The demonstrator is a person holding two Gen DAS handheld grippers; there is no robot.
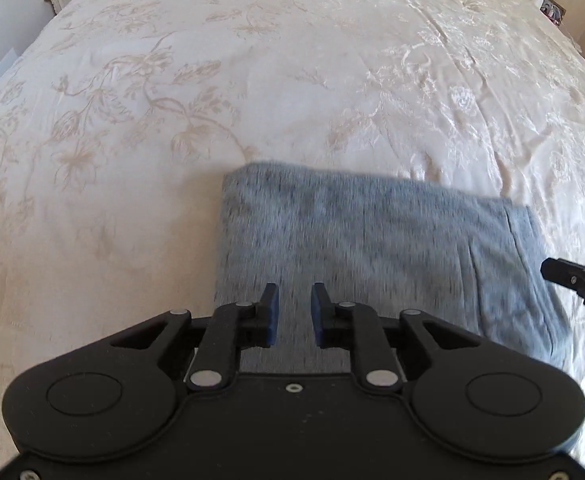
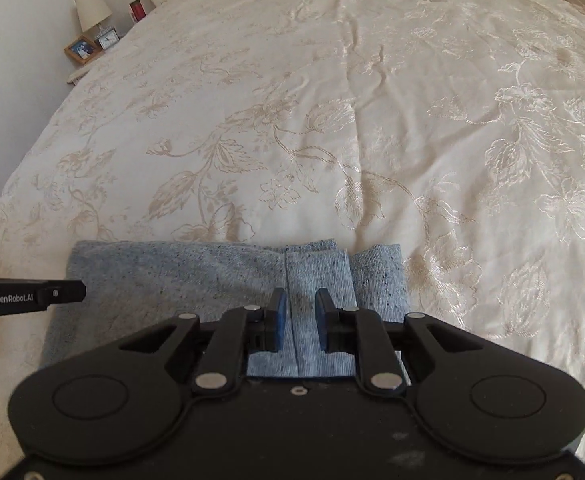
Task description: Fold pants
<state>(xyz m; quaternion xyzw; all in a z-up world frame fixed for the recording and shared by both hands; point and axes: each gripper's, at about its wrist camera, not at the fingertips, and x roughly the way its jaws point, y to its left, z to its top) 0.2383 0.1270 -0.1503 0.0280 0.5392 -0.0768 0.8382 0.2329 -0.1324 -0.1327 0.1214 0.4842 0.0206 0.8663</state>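
While both tools gape empty, left tool, right tool, folded pants blurred, partly hidden.

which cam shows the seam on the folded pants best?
Right wrist: sharp, the seam runs straight between the open right gripper. Left wrist view shows the pants motion-blurred, with only a faint crease near their right edge.
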